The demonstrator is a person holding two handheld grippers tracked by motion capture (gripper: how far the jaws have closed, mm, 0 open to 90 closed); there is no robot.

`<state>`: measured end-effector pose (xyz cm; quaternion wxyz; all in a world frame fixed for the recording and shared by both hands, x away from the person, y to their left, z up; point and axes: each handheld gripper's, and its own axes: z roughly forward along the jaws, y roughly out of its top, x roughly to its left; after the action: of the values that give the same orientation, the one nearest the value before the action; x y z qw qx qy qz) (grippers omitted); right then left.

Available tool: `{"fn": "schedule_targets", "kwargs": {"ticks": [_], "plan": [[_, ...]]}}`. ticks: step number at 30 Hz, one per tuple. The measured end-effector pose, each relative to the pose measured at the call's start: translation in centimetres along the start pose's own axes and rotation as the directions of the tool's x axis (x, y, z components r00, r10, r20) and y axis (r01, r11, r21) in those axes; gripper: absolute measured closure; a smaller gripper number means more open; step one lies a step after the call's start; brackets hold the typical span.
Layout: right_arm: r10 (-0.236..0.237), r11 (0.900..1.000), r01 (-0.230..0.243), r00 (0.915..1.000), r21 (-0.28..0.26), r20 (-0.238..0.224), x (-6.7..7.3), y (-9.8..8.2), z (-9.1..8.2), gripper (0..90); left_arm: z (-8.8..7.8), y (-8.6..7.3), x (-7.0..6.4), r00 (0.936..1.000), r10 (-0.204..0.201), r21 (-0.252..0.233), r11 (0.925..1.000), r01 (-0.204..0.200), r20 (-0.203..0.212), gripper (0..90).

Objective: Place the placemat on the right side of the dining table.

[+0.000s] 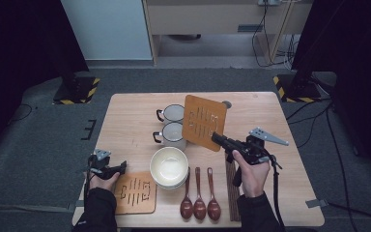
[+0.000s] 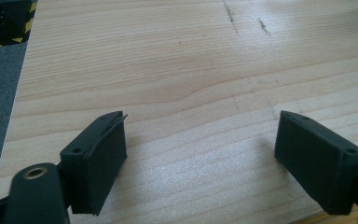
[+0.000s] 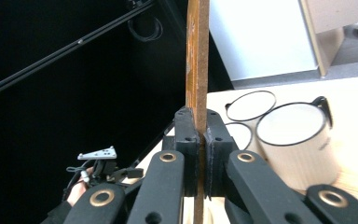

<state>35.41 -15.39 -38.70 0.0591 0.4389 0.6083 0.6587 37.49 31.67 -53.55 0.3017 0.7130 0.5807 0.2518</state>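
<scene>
- Brown square wooden trivet with cut-out slots (image 1: 204,122), held lifted and tilted above the tabletop (image 1: 125,121), its lower right corner clamped in the right claw (image 1: 217,137).
- In the right gripper view the trivet (image 3: 196,60) stands edge-on, pinched between the pads; jaws closed on the board.
- Lifted trivet sits just right of two white enamel mugs with dark rims (image 1: 171,126), partly overlapping them in the high view.
- Second matching slotted trivet (image 1: 135,193) lies flat at the near left corner.
- Left claw (image 1: 123,166) rests low just beside that flat trivet's far left corner; jaws spread apart, bare wood between the pads (image 2: 98,163).
- Cream bowl (image 1: 169,166) stands right of the flat trivet.
- Three dark wooden spoons (image 1: 199,200) lie near the front edge, dark chopsticks (image 1: 231,183) beside them.
</scene>
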Motion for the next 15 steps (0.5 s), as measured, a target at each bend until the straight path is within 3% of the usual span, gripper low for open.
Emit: {"fn": "schedule_targets", "kwargs": {"ticks": [15], "plan": [[0.014,1.000,-0.012,0.9958,-0.023,0.090,-3.3,1.3,-2.8,87.1,0.1,0.0,0.1,0.9999,-0.013,0.016,0.9998,0.013,-0.007,6.0]]}}
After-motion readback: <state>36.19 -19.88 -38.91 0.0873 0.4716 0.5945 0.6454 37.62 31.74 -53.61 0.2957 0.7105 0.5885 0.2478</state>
